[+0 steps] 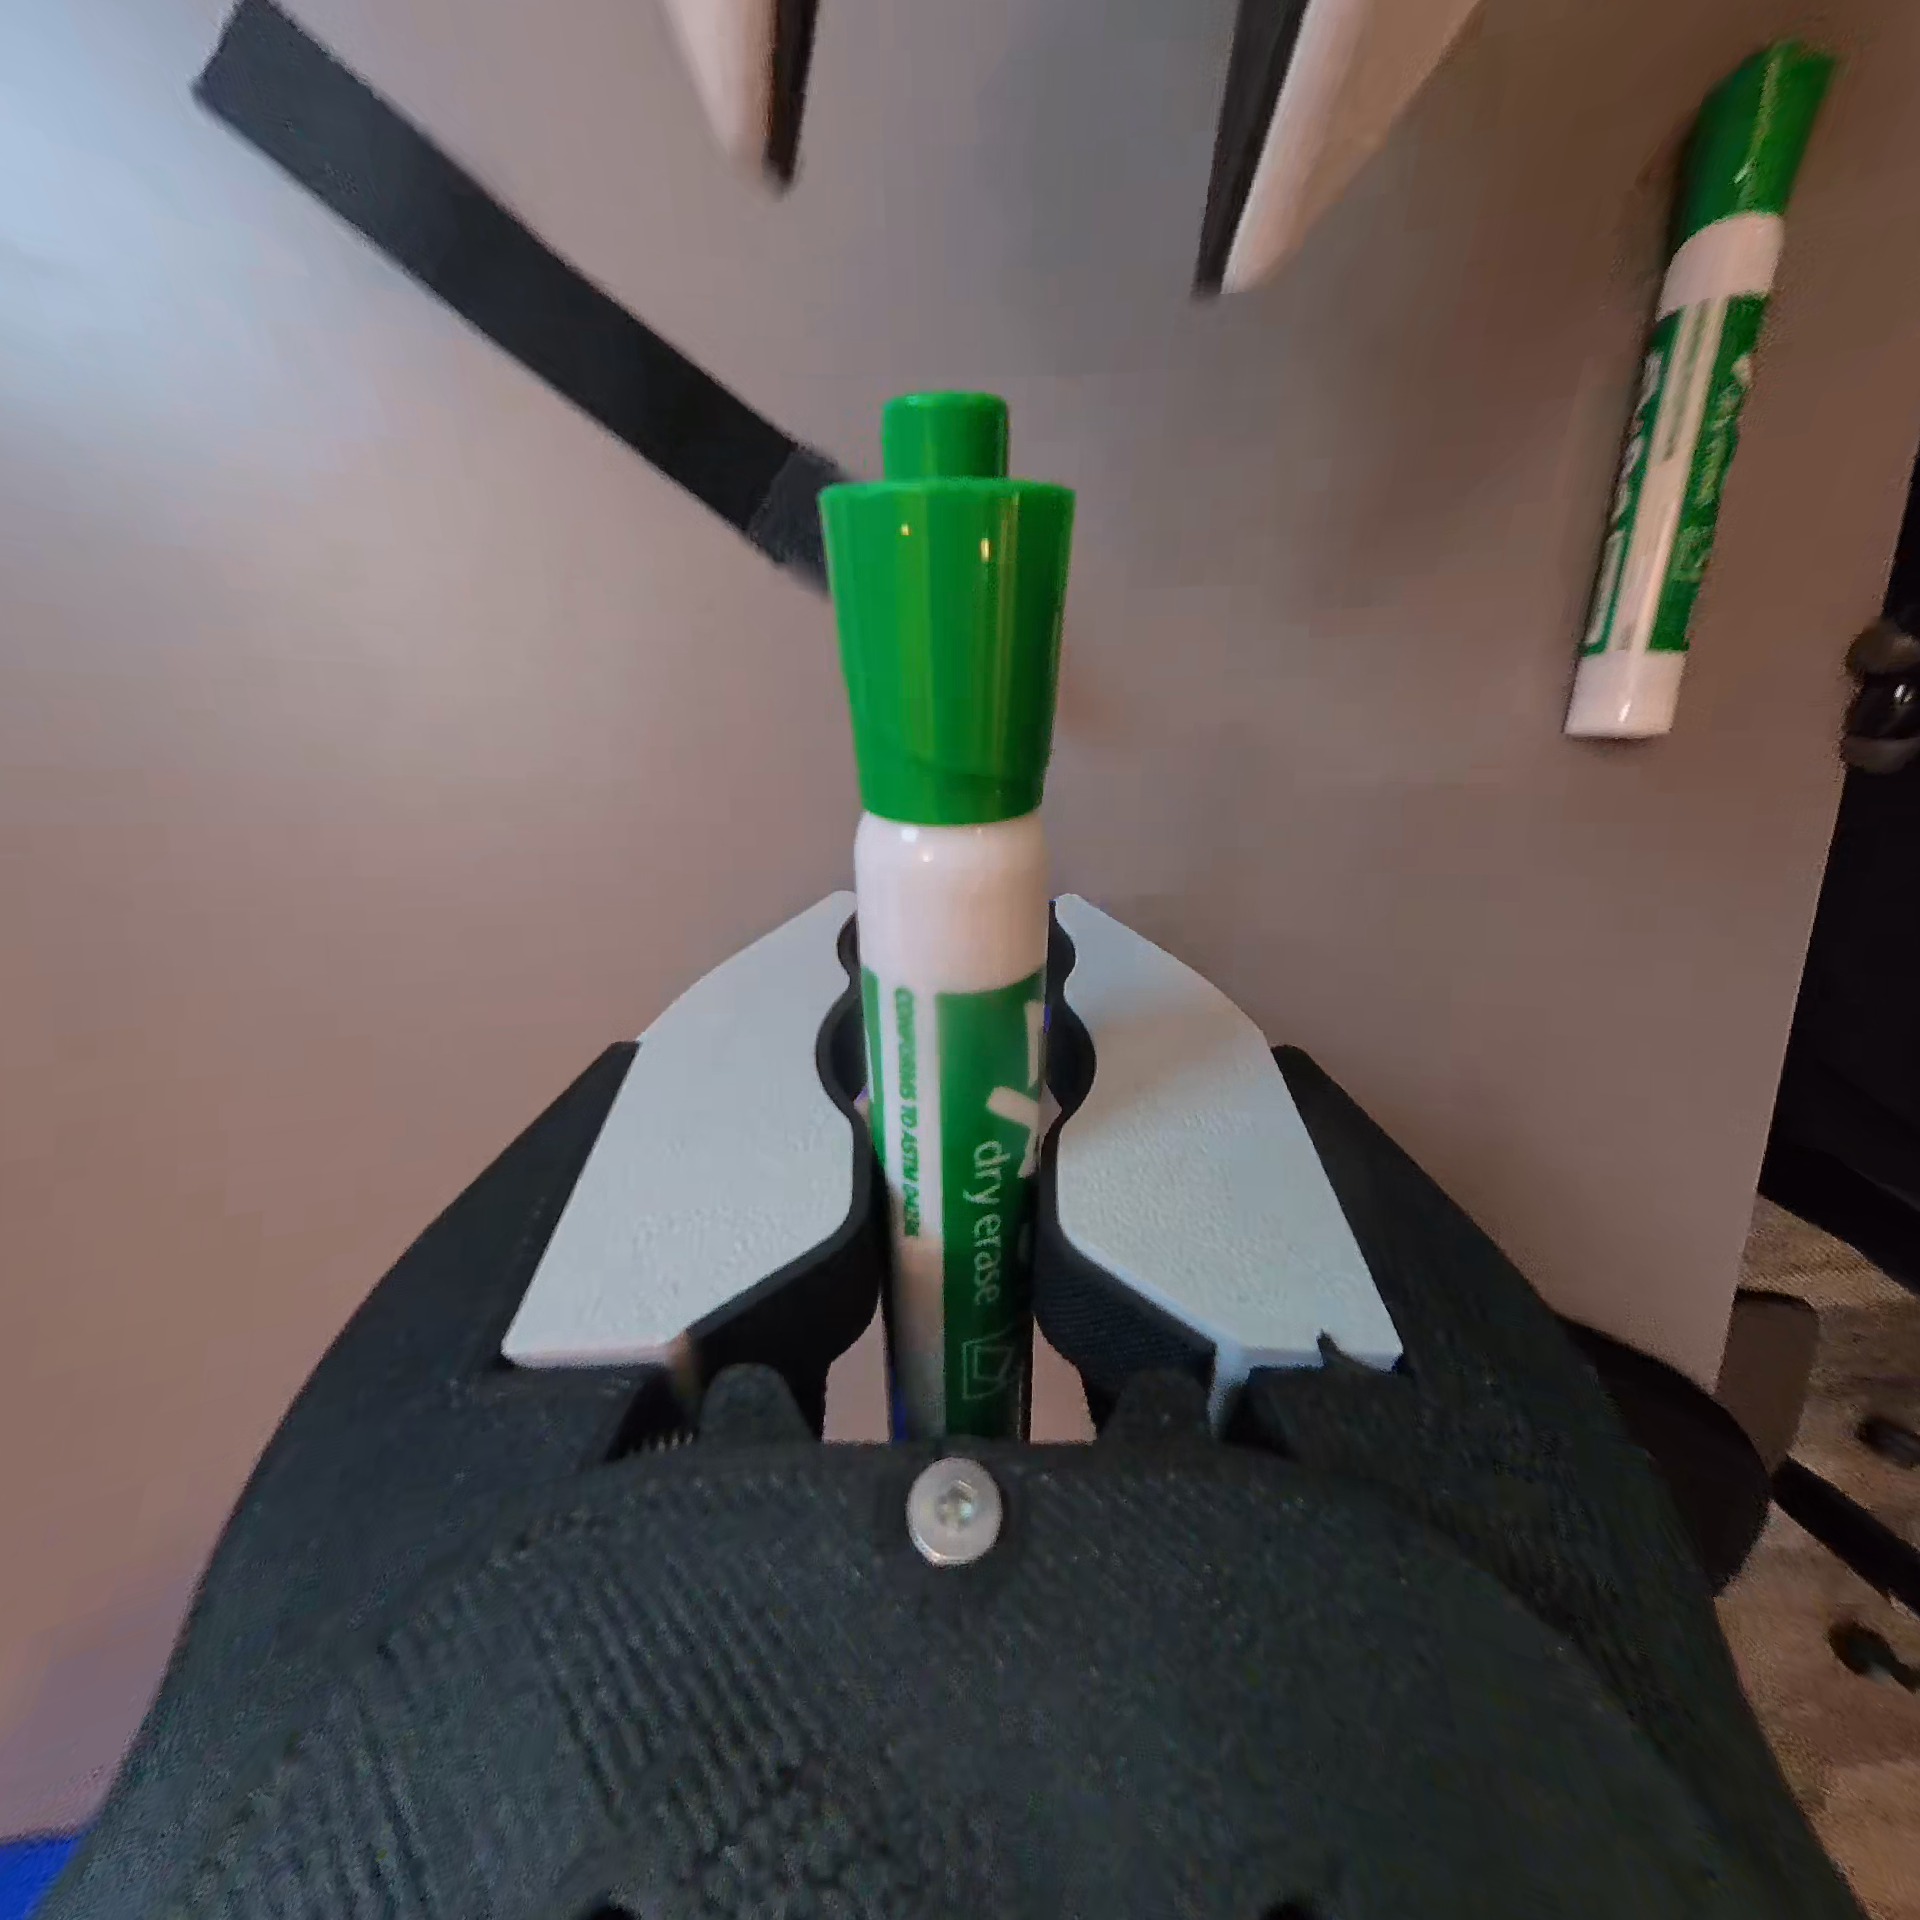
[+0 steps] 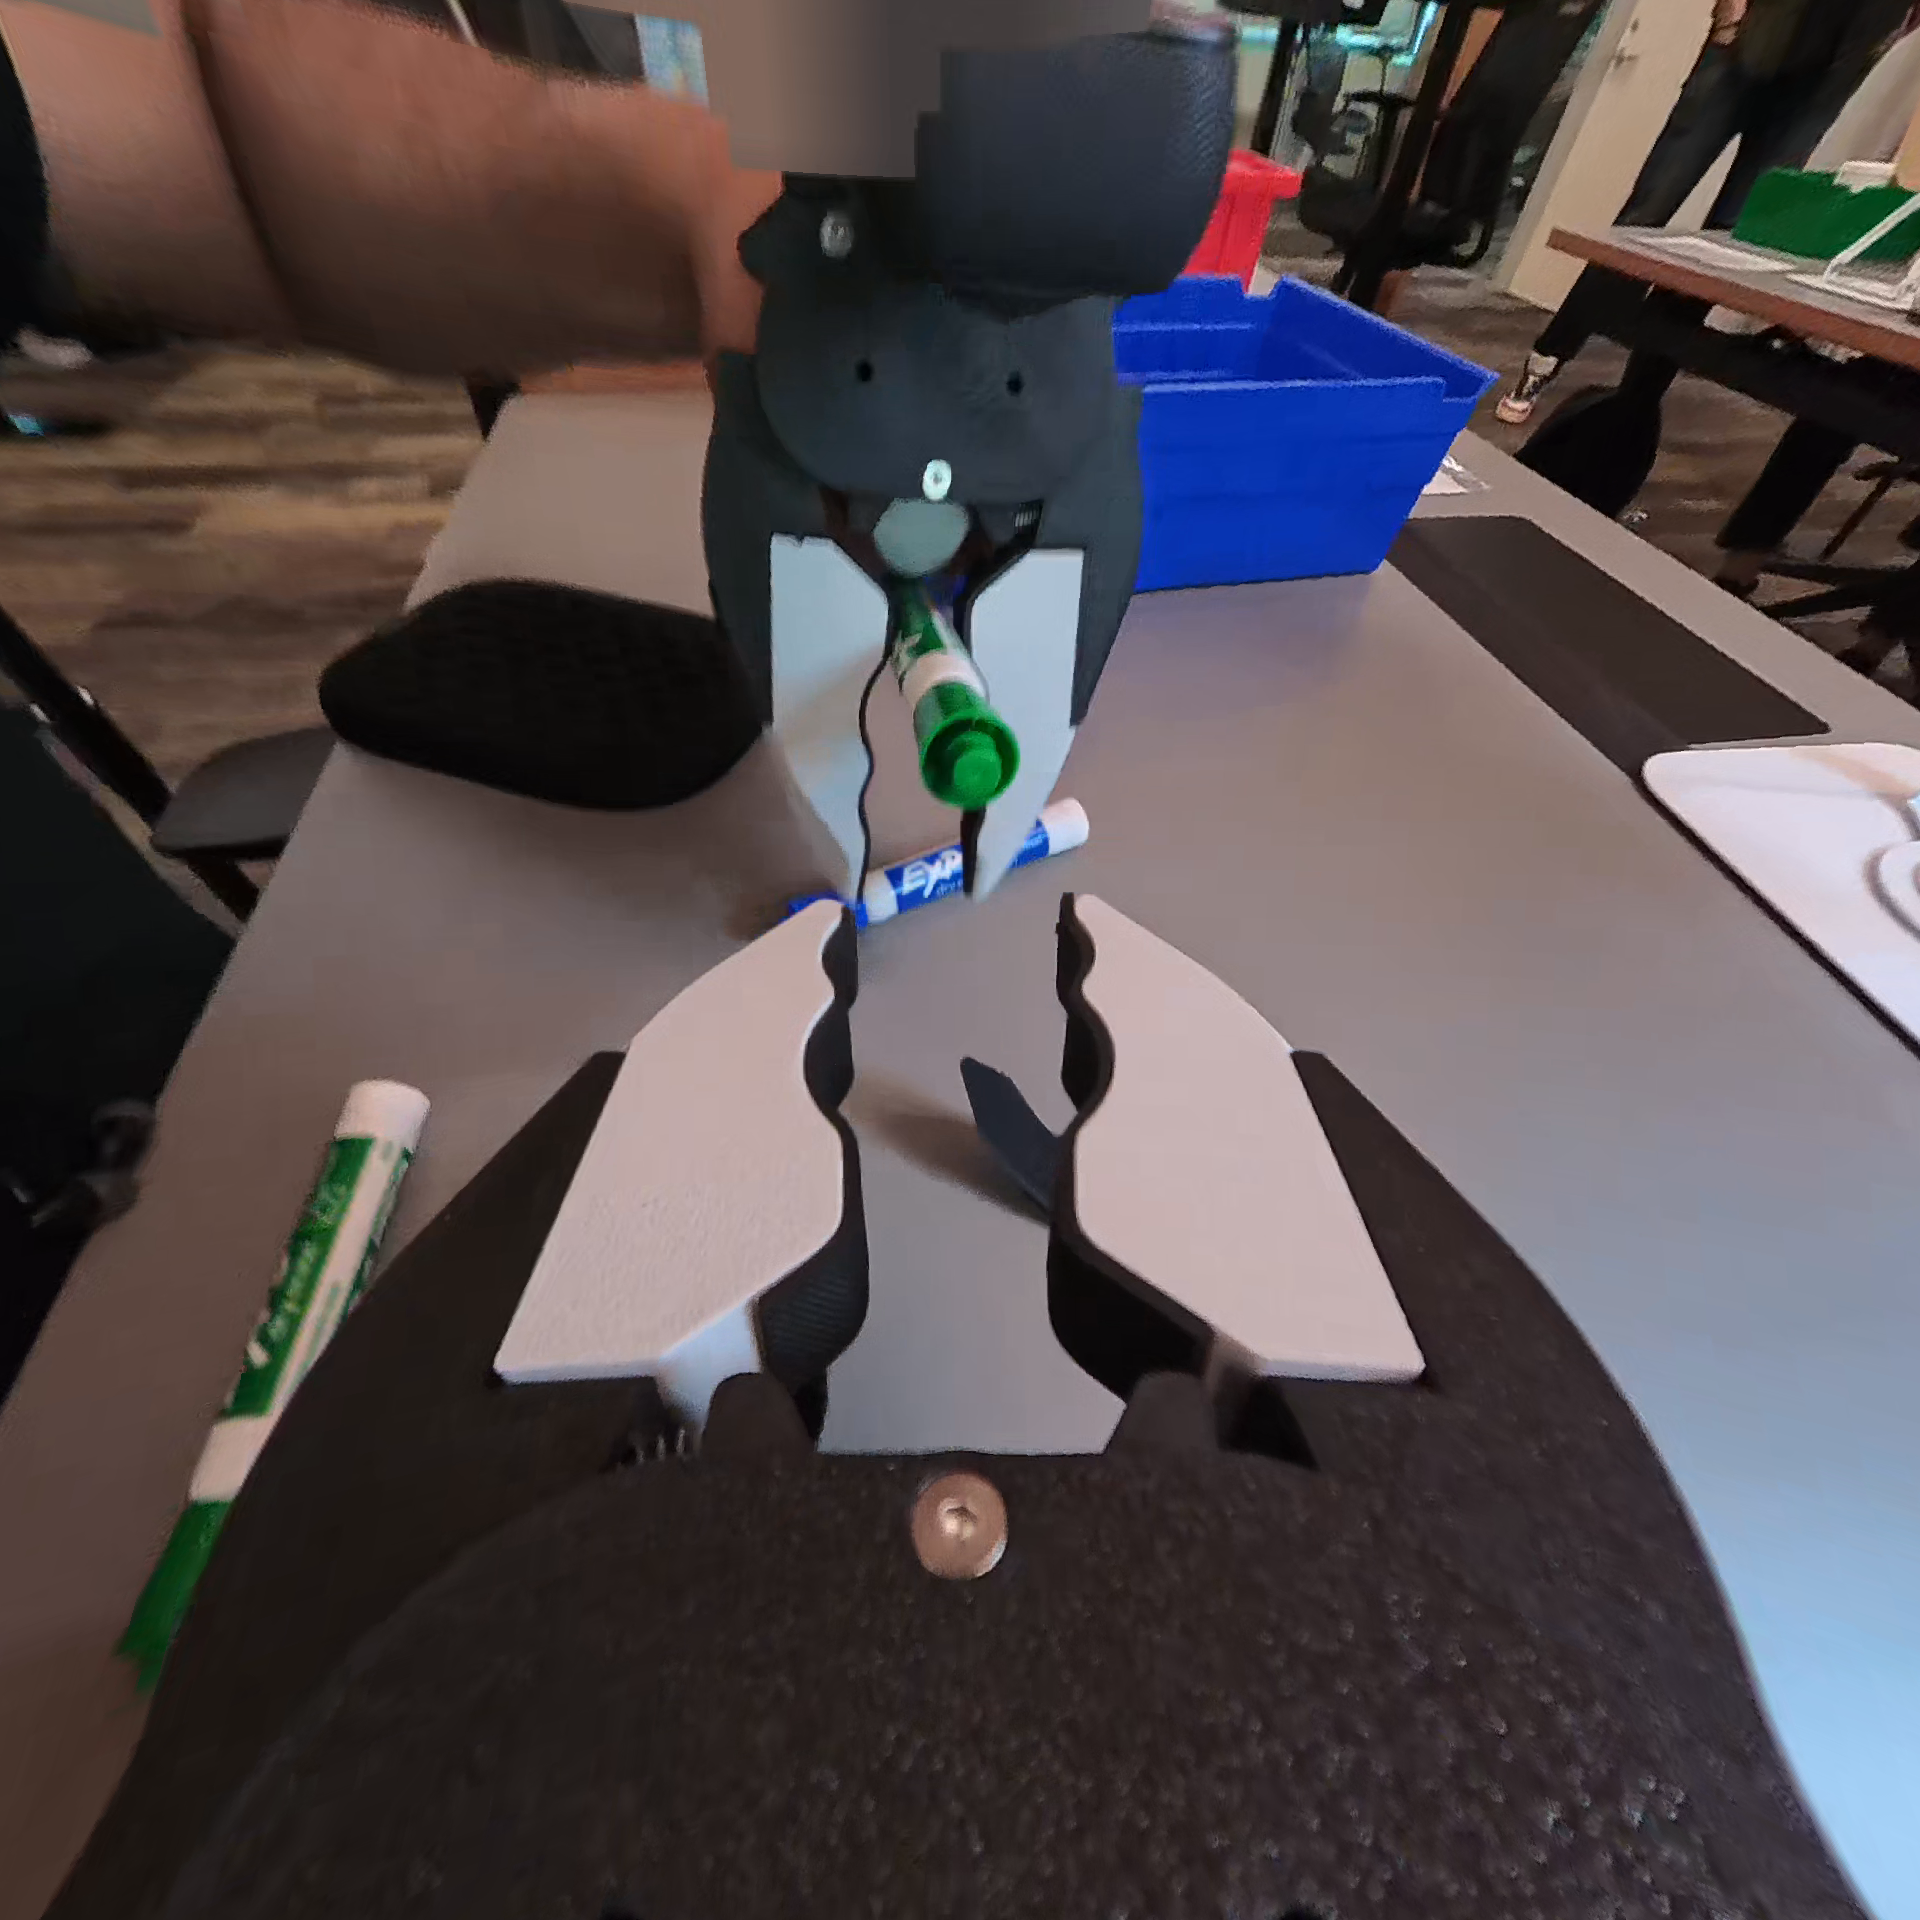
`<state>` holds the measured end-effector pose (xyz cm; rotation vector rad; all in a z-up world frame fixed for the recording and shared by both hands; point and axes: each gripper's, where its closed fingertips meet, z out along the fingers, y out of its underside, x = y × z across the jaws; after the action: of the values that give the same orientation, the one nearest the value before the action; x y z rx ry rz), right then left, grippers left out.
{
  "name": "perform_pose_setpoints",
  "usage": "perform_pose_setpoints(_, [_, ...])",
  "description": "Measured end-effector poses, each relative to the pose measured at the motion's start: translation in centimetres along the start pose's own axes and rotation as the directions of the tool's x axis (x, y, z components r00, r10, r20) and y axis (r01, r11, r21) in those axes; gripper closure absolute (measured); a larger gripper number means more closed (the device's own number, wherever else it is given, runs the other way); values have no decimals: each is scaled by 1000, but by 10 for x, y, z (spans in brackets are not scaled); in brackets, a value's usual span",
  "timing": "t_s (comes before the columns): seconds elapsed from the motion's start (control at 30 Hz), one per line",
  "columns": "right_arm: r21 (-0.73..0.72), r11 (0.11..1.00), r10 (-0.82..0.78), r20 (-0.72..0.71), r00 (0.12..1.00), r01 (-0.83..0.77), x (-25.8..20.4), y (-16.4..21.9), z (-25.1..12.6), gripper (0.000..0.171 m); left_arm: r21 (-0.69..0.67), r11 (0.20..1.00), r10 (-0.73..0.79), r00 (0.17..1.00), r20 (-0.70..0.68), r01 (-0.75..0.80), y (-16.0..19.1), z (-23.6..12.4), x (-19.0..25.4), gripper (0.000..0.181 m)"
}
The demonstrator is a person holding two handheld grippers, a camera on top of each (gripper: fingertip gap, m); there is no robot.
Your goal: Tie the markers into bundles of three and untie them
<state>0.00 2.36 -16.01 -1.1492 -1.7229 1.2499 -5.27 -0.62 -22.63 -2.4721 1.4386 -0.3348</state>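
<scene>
Green marker [image 1: 951, 831] sits squeezed between the left tongs [image 1: 954, 935], cap poking out front. Right tongs [image 2: 956, 925] are open, holding nothing. Another green marker [image 2: 301, 1320] lies on the grey table [image 2: 1455, 1039] beside them.

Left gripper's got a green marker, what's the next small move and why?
Probably lower the green-capped white marker, clamped in the left gripper, onto the grey table beside the blue marker; the black strap and second green marker lie loose there.
</scene>
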Motion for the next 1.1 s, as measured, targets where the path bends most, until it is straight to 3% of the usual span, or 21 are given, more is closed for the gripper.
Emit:
perform_pose_setpoints(0.1, [94, 993, 67, 12, 998, -68, 3, -15, 7, 131, 80, 996, 31, 999, -9, -30, -21, 11, 3, 150])
perform_pose_setpoints(0.17, [121, 989, 84, 38, 996, -88, 2, -23, 10, 147, 138, 989, 48, 999, -10, -47, -36, 15, 4, 150])
perform_pose_setpoints(0.33, [69, 995, 63, 35, 997, -65, 11, -28, 3, 152, 332, 943, -3, 1000, 1, 2, -61, 11, -7, 149])
perform_pose_setpoints(0.4, [-5, 996, 86, 69, 994, -86, 19, -27, -3, 151, 403, 915, -47, 994, 94, 5, -63, 7, -25, 145])
perform_pose_setpoints(0.6, [-284, 954, 90, -42, 995, -98, 84, -16, -16, 151, 597, 802, -308, 874, 376, 26, -39, -16, -86, 138])
perform_pose_setpoints(0.77, [-518, 850, 47, -110, 993, -97, 142, 5, -3, 151, 661, 749, -430, 795, 427, 49, -20, -33, -108, 142])
perform_pose_setpoints(0.9, [-574, 812, 45, -116, 992, -104, 169, 11, 12, 151, 698, 715, -465, 768, 441, 32, -13, -43, -112, 146])
perform_pose_setpoints(1.1, [-552, 824, 56, -148, 987, -129, 184, 13, 27, 151, 739, 674, -486, 747, 453, -9, -7, -54, -110, 163])
